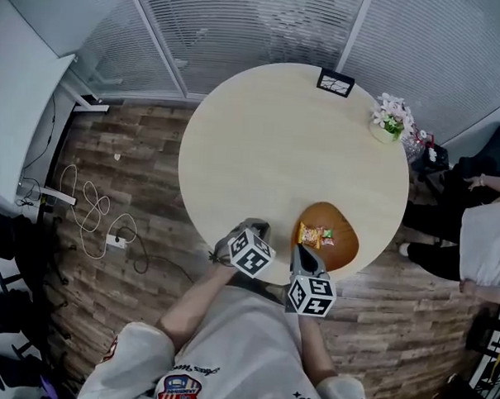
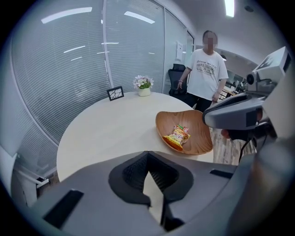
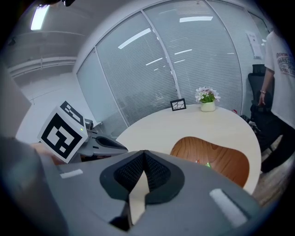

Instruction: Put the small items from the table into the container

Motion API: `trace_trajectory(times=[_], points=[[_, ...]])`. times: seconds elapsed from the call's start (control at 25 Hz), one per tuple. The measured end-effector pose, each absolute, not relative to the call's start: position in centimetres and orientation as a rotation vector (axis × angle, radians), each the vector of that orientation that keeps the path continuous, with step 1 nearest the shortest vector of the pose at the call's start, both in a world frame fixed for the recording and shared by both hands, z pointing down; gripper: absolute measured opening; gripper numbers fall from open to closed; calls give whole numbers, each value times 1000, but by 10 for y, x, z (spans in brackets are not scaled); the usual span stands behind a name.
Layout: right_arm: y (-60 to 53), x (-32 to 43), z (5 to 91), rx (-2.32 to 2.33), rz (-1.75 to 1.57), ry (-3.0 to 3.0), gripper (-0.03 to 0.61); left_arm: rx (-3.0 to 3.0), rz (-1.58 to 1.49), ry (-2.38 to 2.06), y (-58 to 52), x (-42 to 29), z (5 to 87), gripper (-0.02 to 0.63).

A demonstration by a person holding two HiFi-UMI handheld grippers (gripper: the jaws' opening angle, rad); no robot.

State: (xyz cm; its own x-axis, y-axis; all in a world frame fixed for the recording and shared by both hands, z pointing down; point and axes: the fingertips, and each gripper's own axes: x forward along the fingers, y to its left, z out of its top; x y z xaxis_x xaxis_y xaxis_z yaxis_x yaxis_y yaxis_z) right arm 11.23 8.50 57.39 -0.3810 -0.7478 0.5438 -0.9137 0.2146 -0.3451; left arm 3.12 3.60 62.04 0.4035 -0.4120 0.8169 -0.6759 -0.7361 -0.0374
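Find the snack packet (image 1: 315, 236) already inside the wooden bowl (image 1: 345, 242), at the near edge of the table (image 1: 277, 146). Read both claws as clenched on nothing: left gripper (image 2: 148, 159) beside the bowl, right gripper (image 3: 144, 159) just at its near rim. Looks like the wrap-up, so keep clear of that rim to avoid tipping the bowl. Scan the tabletop for leftovers — only a frame (image 1: 335, 82) and a flower pot (image 1: 389, 122) far across — and open wide before any further reach.
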Motion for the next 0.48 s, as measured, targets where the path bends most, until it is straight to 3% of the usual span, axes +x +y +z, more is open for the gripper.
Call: trace_trajectory(times=[0.48], points=[[78,115,573,1580,914,-2223,0,2356,1231,-945,29,33,620,6]])
